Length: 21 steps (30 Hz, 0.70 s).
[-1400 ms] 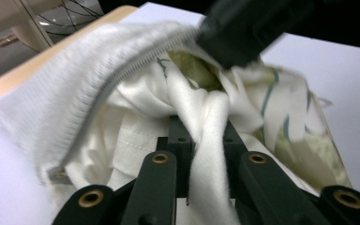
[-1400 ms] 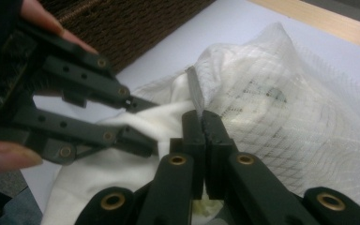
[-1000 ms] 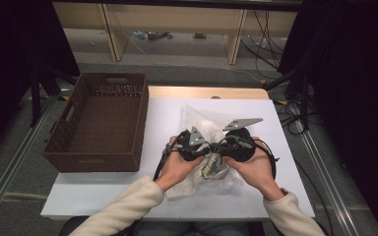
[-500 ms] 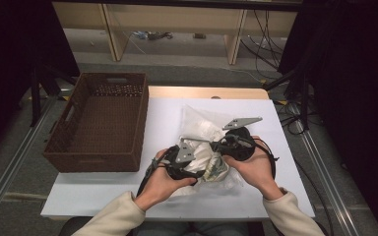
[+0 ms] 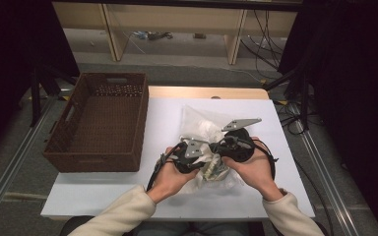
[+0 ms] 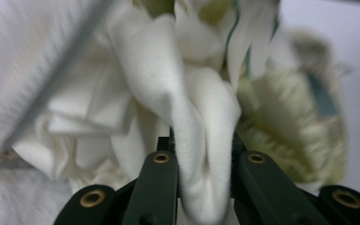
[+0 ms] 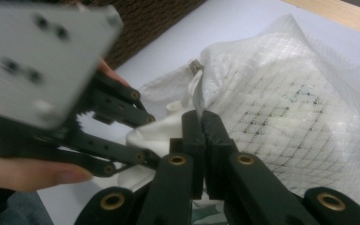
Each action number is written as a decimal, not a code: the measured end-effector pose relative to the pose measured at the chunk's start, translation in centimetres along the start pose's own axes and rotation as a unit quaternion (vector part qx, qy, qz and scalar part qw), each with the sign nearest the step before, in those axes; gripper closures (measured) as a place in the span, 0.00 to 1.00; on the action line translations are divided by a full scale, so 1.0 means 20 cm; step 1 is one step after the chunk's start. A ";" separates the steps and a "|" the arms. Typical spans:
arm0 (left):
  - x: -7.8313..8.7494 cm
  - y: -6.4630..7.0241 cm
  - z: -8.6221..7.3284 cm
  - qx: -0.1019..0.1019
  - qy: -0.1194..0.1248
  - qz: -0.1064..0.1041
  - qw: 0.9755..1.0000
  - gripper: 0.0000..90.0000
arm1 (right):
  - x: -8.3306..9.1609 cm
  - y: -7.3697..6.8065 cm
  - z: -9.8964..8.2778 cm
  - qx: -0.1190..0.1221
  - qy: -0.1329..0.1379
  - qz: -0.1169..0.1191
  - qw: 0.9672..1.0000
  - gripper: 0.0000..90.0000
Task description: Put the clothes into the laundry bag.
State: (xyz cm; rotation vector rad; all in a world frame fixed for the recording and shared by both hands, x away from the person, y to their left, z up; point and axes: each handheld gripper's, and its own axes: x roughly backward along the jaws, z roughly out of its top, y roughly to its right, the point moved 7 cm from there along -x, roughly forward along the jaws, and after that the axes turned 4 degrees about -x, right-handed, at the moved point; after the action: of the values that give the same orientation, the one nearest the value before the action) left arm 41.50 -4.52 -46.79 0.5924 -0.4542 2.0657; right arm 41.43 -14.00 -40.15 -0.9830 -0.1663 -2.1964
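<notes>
1. Left gripper [image 5: 204, 157]: my jaws have just been closing, now clamped on a fold of white cloth [image 6: 187, 117].
2. Mesh bag [image 5: 202, 123] lies mid-table; cloth bunched at its near end, between both grippers.
3. Right gripper [image 5: 217, 153]: clenched on the bag's edge, directly opposing the left.

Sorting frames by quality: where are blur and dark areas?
High view: sharp at the wicker basket, dark at both sides. Left gripper view: white cloth soft and close. Right gripper view: grey plate blurred, mesh bag fairly sharp.
</notes>
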 end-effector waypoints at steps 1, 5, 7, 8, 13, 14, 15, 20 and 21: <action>0.03 -0.01 0.03 -0.011 0.003 0.002 1.000 0.90 | 0.01 0.00 0.00 0.002 -0.003 0.001 1.000 1.00; 0.10 -0.02 0.13 0.002 0.046 0.018 0.999 0.90 | 0.01 -0.02 0.01 0.011 0.012 0.001 1.000 1.00; 0.08 -0.03 0.15 0.000 0.053 0.021 0.998 0.90 | 0.03 -0.03 0.02 0.011 0.015 0.001 1.000 1.00; 0.06 -0.03 0.15 0.008 0.048 0.024 0.999 0.90 | 0.03 -0.03 0.03 0.005 0.026 0.003 1.000 1.00; -0.12 -0.14 0.08 -0.002 0.028 0.029 0.999 0.87 | 0.03 -0.01 0.02 0.011 0.013 0.014 1.000 1.00; -0.14 -0.13 0.07 0.005 0.032 0.024 0.999 0.85 | 0.03 -0.01 0.01 -0.006 0.008 0.010 1.000 1.00; -0.13 -0.13 0.06 -0.006 0.031 0.022 0.999 0.82 | 0.02 0.01 0.02 0.008 0.015 0.006 1.000 1.00; -0.08 -0.07 0.07 -0.003 0.044 0.024 0.999 0.55 | 0.03 0.04 0.01 -0.007 0.006 0.003 1.000 1.00; -0.05 -0.07 0.06 -0.012 0.031 0.023 0.999 0.50 | 0.03 0.04 0.01 -0.008 0.008 0.001 1.000 1.00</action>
State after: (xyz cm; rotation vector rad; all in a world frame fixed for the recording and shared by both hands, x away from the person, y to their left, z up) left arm 43.49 -5.03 -46.29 0.5063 -0.4588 2.1136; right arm 41.80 -14.88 -39.69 -0.9730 -0.1388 -2.2060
